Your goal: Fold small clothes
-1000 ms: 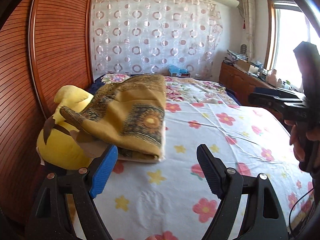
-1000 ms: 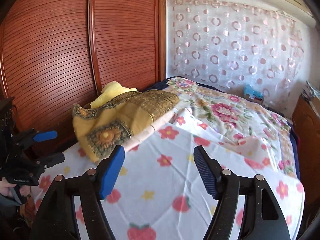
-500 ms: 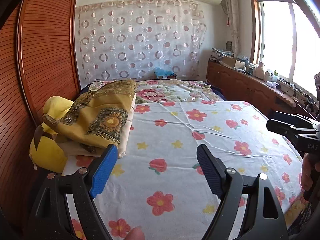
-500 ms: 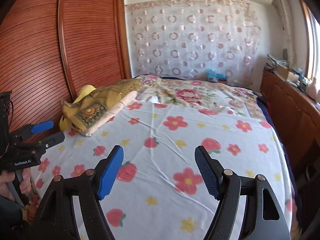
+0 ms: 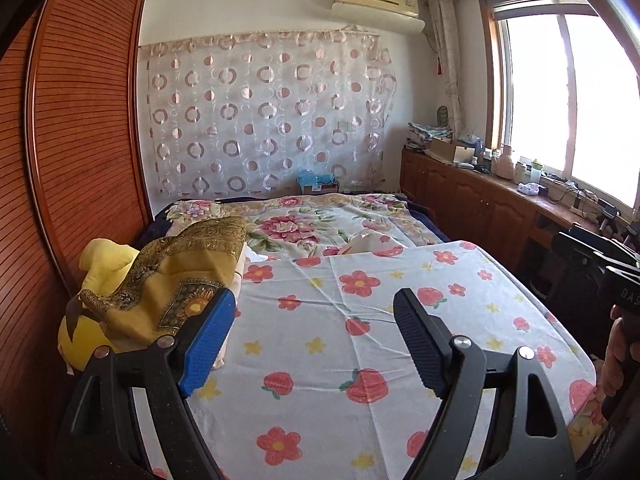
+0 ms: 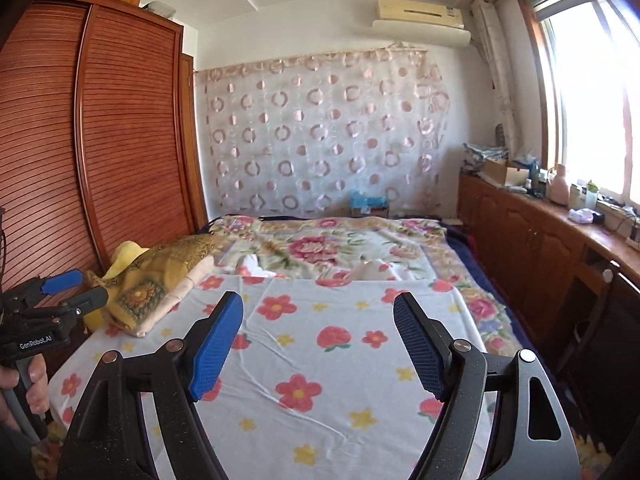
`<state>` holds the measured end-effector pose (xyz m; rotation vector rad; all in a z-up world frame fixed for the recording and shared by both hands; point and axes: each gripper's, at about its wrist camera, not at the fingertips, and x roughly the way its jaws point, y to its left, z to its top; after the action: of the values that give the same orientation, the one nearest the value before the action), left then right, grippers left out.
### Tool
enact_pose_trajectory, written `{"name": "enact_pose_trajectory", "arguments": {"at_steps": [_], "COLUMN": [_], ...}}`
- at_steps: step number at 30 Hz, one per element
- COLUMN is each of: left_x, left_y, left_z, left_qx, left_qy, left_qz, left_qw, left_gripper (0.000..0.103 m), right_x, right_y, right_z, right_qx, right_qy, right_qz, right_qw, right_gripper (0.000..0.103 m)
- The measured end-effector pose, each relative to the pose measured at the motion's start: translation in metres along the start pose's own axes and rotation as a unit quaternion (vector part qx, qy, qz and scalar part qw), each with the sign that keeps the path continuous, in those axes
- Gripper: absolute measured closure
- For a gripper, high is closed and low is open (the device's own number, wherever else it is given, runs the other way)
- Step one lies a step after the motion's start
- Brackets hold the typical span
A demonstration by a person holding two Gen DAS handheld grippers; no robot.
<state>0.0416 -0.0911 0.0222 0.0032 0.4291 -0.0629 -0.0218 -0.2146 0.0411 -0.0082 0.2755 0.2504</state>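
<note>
Both grippers hang above the bed with nothing between their jaws. The left gripper [image 5: 314, 318] has its jaws wide apart, one blue pad and one black pad, and only the white sheet with red flowers [image 5: 360, 344] shows in the gap. The right gripper [image 6: 318, 324] is also spread wide; its jaws have just been opening a little more, and no cloth is between them. The folded yellow cloth with a brown and gold ornamental border [image 5: 180, 276] lies at the left edge of the bed, resting partly on a yellow plush toy [image 5: 96, 264] beside the wooden slatted wardrobe [image 5: 80, 152]. In the left wrist view the blue pad overlaps the near corner of this cloth, but I cannot tell if it touches it. In the right wrist view the same cloth [image 6: 160, 280] lies well to the left of the jaws, apart from them, with a pale pink layer under it. Further back lies a blanket with large pink flowers [image 6: 320, 248]. A hand [image 6: 28, 384] holds the left gripper's handle at the left edge.
</note>
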Motion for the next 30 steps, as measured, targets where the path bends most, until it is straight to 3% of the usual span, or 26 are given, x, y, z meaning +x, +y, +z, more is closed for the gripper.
{"name": "enact_pose_trajectory", "arguments": {"at_steps": [30], "left_x": [-0.004], "left_y": [0.001], "left_z": [0.000], "left_qx": [-0.006], "left_qy": [-0.004], "left_qz": [0.009], "left_qw": [0.9999], "left_gripper": [0.021], "right_x": [0.015], "right_y": [-0.012], "right_z": [-0.006], "right_qx": [0.002], "right_qy": [0.006], "right_qz": [0.003], "right_qw": [1.000], "right_gripper": [0.024]}}
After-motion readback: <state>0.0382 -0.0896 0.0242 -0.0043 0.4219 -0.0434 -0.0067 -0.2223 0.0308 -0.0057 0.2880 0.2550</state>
